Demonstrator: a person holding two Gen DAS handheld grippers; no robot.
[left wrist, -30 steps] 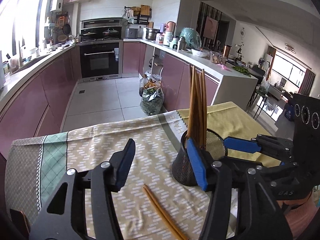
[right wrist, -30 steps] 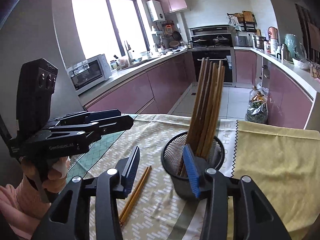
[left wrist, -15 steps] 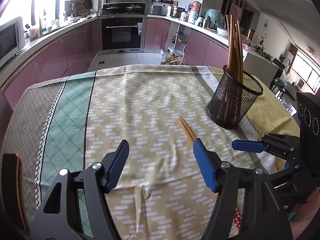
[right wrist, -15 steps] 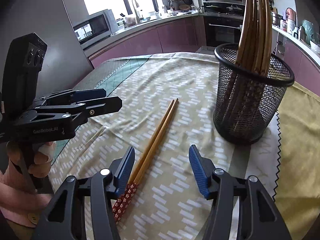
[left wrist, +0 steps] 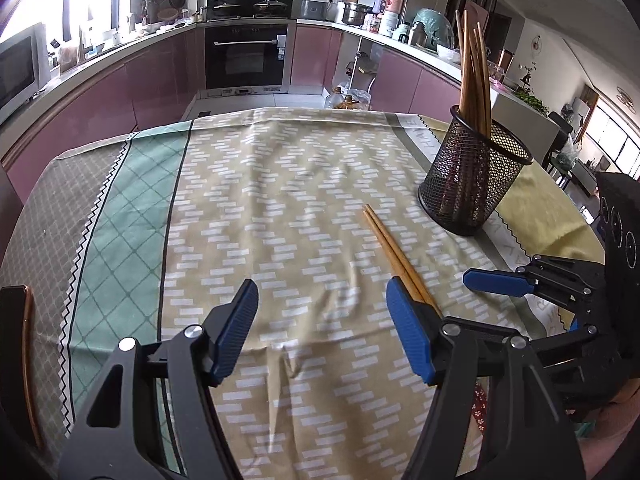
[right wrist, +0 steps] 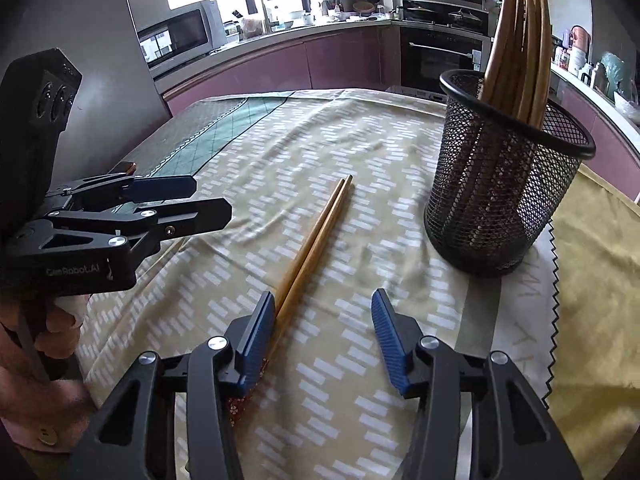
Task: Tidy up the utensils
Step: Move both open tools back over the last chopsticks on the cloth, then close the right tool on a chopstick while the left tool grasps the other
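A pair of wooden chopsticks [left wrist: 394, 250] [right wrist: 320, 236] lies flat on the patterned tablecloth [left wrist: 280, 200], its red flowered ends toward me. A black mesh holder [left wrist: 474, 178] [right wrist: 504, 184] stands upright to their right with several chopsticks in it. My right gripper [right wrist: 324, 308] hovers low over the near part of the pair. Its jaws are closing, the sticks lie just inside the left pad [right wrist: 260, 332], and nothing is pinched. My left gripper [left wrist: 322, 300] [right wrist: 208, 200] is open and empty, left of the pair. One finger of my right gripper [left wrist: 496, 282] shows in the left wrist view.
A dark phone-like slab [left wrist: 16, 320] [right wrist: 124, 168] lies at the table's left edge. Beyond the table's far edge are the kitchen floor, pink cabinets and an oven [left wrist: 246, 56]. A hand [right wrist: 60, 320] holds the left gripper's handle.
Both grippers came down toward the table and tipped downward, so the lying chopsticks now sit close under them. Over the last half second the hands barely moved and the right jaws narrowed a little.
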